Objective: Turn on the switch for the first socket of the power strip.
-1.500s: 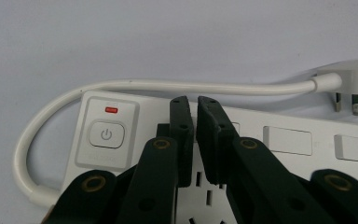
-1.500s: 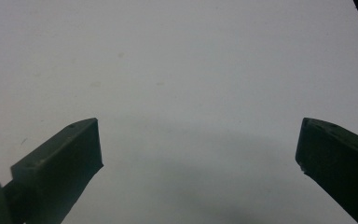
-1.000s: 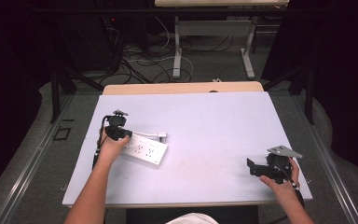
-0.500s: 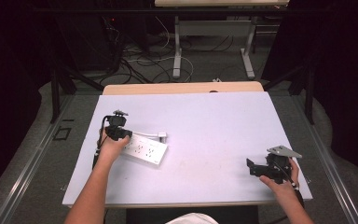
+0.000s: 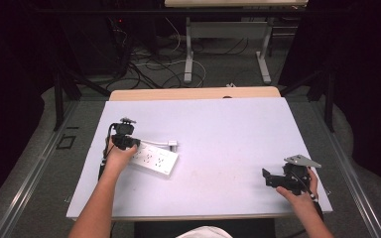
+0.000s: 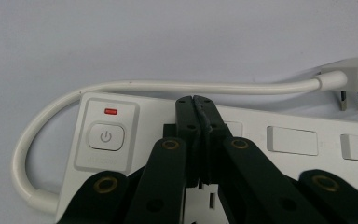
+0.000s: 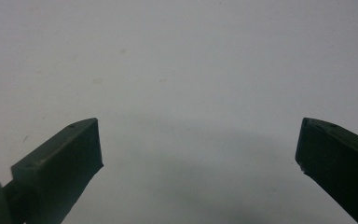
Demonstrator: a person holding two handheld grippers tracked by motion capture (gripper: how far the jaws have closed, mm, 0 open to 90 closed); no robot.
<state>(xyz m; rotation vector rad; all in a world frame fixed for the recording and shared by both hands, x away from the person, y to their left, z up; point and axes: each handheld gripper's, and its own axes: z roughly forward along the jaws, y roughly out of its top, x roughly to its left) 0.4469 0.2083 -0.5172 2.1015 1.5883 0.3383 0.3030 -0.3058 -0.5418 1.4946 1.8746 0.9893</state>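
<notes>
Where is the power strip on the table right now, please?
In the high view the power strip lies on the table's left side, under the shut left gripper, its plug beside it.

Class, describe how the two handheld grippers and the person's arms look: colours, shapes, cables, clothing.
Both are black. The left gripper trails a dark cable; its jaws show brass-coloured rivets. The right gripper carries a grey three-cornered plate. The forearms are bare, without sleeves.

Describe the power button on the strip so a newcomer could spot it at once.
Start at the white table and find the white power strip on its left half, under the left gripper, whose jaws are shut. At the strip's cable end sits the power button: a rounded square with a standby symbol under a small red light, unlike the plain sockets beside it.
</notes>
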